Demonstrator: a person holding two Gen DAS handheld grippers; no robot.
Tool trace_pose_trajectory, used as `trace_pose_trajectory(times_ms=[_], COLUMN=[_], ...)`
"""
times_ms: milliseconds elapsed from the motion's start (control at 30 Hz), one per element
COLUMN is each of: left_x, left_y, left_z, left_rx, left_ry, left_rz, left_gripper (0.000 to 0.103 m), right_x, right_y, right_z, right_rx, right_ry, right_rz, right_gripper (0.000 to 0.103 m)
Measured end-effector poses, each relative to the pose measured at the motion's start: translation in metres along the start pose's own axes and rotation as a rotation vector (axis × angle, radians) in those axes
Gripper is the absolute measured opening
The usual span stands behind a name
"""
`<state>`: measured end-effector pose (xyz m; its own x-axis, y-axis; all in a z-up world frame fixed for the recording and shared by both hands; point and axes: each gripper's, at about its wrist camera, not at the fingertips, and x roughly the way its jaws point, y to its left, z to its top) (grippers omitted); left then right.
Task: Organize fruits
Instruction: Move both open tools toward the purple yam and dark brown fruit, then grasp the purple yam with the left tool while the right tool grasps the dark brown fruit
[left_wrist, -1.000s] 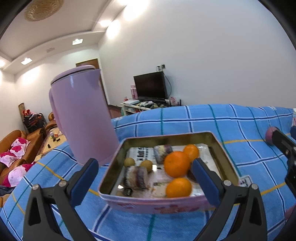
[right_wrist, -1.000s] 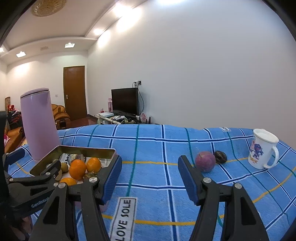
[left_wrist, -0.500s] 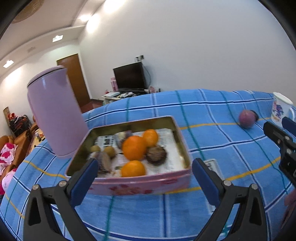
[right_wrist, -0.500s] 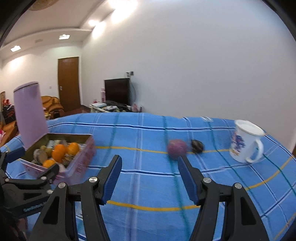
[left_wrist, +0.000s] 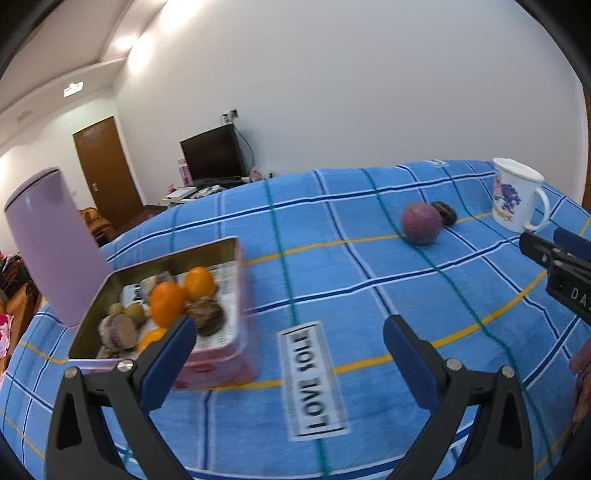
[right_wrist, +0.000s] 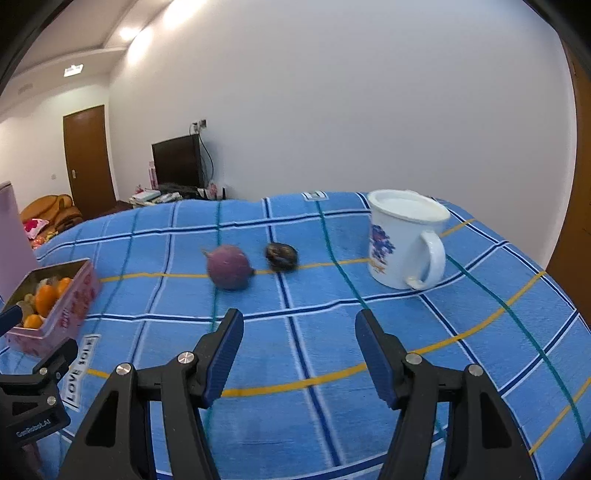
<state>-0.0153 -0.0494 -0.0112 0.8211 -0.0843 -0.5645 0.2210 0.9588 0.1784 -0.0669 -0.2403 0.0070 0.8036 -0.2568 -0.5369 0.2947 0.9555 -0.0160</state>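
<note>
Metal tin (left_wrist: 236, 254) of round oranges (left_wrist: 168, 301), smooth purple fruit (right_wrist: 229, 267), enamel mug (right_wrist: 402, 240)

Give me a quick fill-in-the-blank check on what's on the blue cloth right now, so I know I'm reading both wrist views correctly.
1. The oranges lie inside the pink ____.
2. The purple fruit rests on the cloth beside a smaller, ____ fruit.
3. The white mug has its handle turned toward the ____ of the right wrist view.
4. The right gripper has ____ between its fingers.

Missing words: tin; dark; right; nothing
</note>
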Motion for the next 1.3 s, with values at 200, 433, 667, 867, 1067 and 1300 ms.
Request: trace_pose_trajectory(times_ms=[200,433,667,867,1067,1300], left_x=[0.015,0.051,0.1,0.14,0.158,0.139], left_y=[-0.028,-0.058,-0.097,-0.118,-0.116,-0.08], left_z=[0.017,0.053,0.081,0.094,0.096,0.086], left_rx=[0.017,-0.023,-0.033,-0.039,-0.117,-0.186], left_ry=[0.017,0.06,0.119,0.204,0.263,0.226], left_rz=[-0.041,-0.164,-0.218,-0.233,-0.317,-0.214], left_gripper=[0.103,0.096,0.084,0.08,0.055,0.054], right_x=[0.02,0.037,0.041,0.053,0.066,0.105], right_y=[-0.017,-0.039,-0.06,-0.065,-0.06,-0.04], right_z=[0.003,0.006,0.007,0.013,0.03,0.062], right_rx=[-0.017,0.031,0.132,0.146,0.117,0.143], right_ry=[0.084,0.12,0.135,0.188,0.198,0.199], right_rz=[0.004,0.057,0.117,0.157,0.176,0.242], right_gripper=[0.065,0.065,0.065,0.065,0.065,0.065])
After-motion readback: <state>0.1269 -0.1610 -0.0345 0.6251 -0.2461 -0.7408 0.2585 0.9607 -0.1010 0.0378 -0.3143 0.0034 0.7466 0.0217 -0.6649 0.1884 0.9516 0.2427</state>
